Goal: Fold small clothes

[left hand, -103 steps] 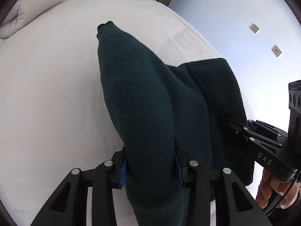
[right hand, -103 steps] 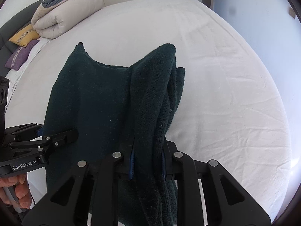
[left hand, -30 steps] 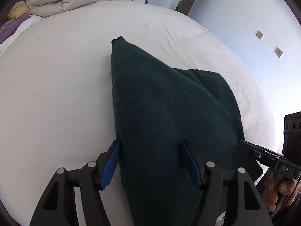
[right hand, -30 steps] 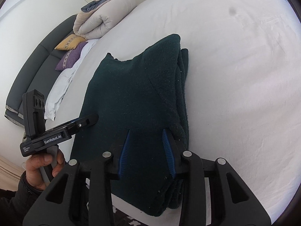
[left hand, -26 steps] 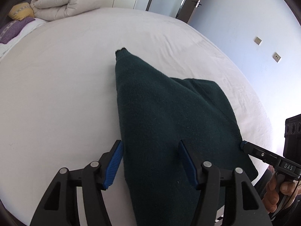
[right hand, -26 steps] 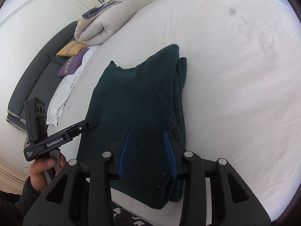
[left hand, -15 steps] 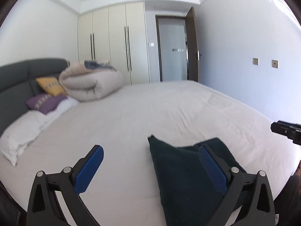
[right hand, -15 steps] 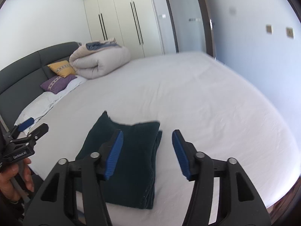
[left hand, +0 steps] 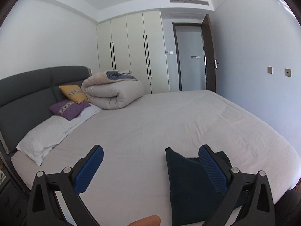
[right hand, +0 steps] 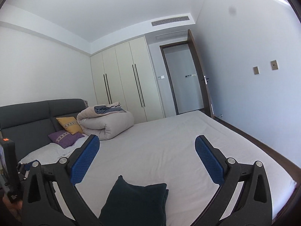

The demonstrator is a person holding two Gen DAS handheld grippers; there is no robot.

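A dark green knitted garment (left hand: 190, 180) lies folded flat on the white bed (left hand: 150, 124) near its front edge. It also shows in the right wrist view (right hand: 135, 201), low in the middle. My left gripper (left hand: 150, 167) is open and empty, raised above and behind the garment, whose right part sits behind the right finger (left hand: 212, 169). My right gripper (right hand: 146, 160) is open and empty, held well above the garment. Both cameras look level across the bed.
A rolled beige duvet (left hand: 112, 92) lies at the far left of the bed by a yellow cushion (left hand: 73, 93), a purple cushion (left hand: 68, 109) and a white pillow (left hand: 47, 137). A grey headboard (left hand: 26, 94), wardrobes (left hand: 131, 56) and a door (left hand: 191, 60) stand behind.
Both grippers let go of the garment, opened wide and pulled back and up from it. The garment now lies folded on the bed, and the views tilted up to show the room.
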